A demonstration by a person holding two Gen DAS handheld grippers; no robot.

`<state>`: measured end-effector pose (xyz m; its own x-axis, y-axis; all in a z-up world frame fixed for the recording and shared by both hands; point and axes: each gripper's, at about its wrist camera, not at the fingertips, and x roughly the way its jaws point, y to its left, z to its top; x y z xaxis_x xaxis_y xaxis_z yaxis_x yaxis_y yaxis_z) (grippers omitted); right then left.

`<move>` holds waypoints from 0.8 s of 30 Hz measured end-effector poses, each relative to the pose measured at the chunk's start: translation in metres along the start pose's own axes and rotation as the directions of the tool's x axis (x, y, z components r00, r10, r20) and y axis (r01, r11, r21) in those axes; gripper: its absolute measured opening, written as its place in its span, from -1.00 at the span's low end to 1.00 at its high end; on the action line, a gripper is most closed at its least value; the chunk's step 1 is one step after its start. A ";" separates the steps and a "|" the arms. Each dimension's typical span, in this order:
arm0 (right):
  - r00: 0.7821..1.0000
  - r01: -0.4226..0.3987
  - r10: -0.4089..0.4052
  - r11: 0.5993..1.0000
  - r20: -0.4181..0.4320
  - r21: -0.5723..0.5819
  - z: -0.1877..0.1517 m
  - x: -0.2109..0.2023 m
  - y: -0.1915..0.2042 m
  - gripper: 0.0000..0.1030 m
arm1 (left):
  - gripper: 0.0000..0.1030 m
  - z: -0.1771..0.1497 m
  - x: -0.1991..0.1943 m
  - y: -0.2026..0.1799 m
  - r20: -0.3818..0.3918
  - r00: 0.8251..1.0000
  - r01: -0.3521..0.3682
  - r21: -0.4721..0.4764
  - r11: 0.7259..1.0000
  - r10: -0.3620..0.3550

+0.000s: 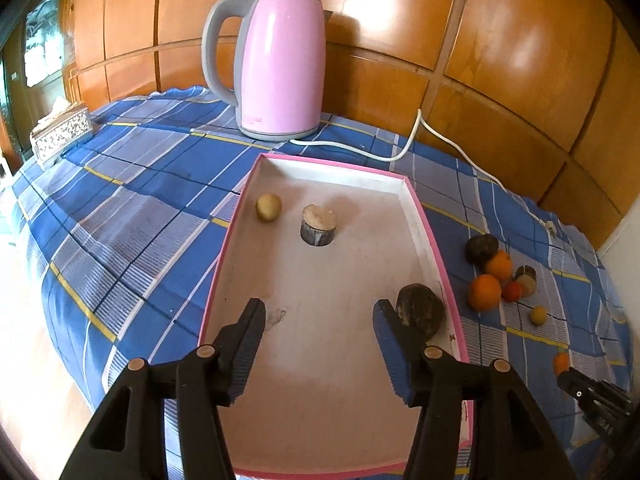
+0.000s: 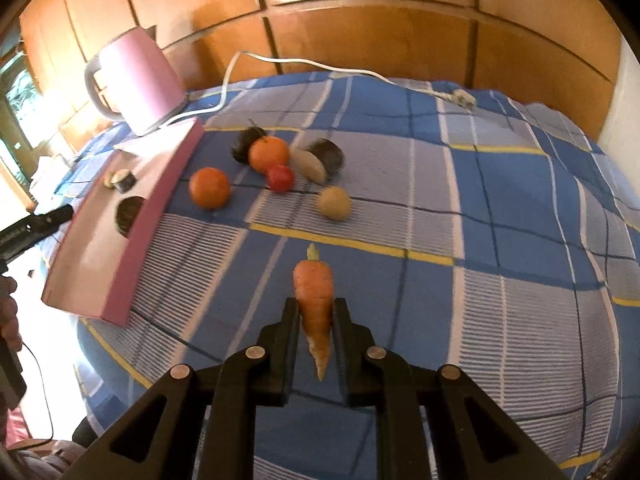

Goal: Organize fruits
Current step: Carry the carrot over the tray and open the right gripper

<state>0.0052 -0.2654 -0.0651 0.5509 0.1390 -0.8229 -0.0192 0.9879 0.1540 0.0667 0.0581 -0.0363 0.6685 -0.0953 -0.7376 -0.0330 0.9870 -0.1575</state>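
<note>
My left gripper [image 1: 320, 306] hangs open over the near half of a pink-rimmed white tray [image 1: 424, 216], with nothing between its fingers. A dark round fruit [image 1: 422, 310] lies in the tray just outside the right finger. Farther in lie a small yellow fruit [image 1: 269, 207] and a dark-skinned cut piece [image 1: 318, 225]. My right gripper [image 2: 315, 305] is shut on a carrot [image 2: 314, 300], leafy end pointing forward, above the checked cloth. On the cloth right of the tray [image 2: 160, 184] lie two oranges [image 2: 209, 188], a red fruit [image 2: 281, 178], a yellow one [image 2: 334, 203] and dark pieces [image 2: 326, 158].
A pink kettle [image 1: 280, 64] stands behind the tray, and its white cord [image 1: 400, 152] trails right across the cloth to a loose plug [image 2: 460, 98]. A tissue box [image 1: 60, 132] sits at the far left. Wooden panels back the table. A hand [image 2: 8, 312] shows at the left edge.
</note>
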 end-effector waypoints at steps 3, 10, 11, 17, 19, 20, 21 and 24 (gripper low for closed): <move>0.999 -0.042 0.042 0.999 0.000 -0.011 0.005 -0.001 0.011 -0.69 | 0.13 0.000 -0.003 0.005 0.006 1.000 -0.002 -0.011 1.000 0.002; 0.988 -0.156 0.154 0.984 -0.023 -0.084 0.023 0.003 0.049 -0.69 | 0.14 -0.002 -0.006 0.016 0.011 1.000 -0.002 -0.033 0.999 0.002; 0.984 -0.175 0.174 0.980 -0.027 -0.094 0.027 0.004 0.056 -0.69 | 0.19 -0.003 -0.007 0.019 0.011 1.000 0.002 -0.046 0.999 -0.002; 0.965 -0.260 0.255 0.957 -0.052 -0.130 0.049 0.014 0.096 -0.69 | 0.21 -0.007 -0.006 0.035 0.003 1.000 -0.016 -0.085 0.996 0.016; 0.960 -0.280 0.275 0.949 -0.052 -0.147 0.057 0.017 0.109 -0.69 | 0.21 -0.009 -0.005 0.039 0.002 1.000 -0.023 -0.093 0.995 0.023; 0.959 -0.285 0.281 0.946 -0.050 -0.156 0.062 0.018 0.116 -0.69 | 0.21 -0.009 -0.005 0.041 0.001 1.000 -0.024 -0.098 0.995 0.024; 0.958 -0.288 0.284 0.944 -0.049 -0.161 0.064 0.019 0.120 -0.69 | 0.21 -0.009 -0.005 0.043 0.002 1.000 -0.024 -0.102 0.994 0.024; 0.955 -0.297 0.294 0.938 -0.046 -0.179 0.076 0.024 0.136 -0.69 | 0.21 -0.009 -0.007 0.046 0.009 1.000 -0.028 -0.106 0.994 0.029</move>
<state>0.0790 -0.1333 -0.0225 0.4822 0.4260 -0.7656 -0.3312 0.8976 0.2909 0.0539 0.1035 -0.0445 0.6740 -0.0653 -0.7358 -0.1303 0.9699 -0.2055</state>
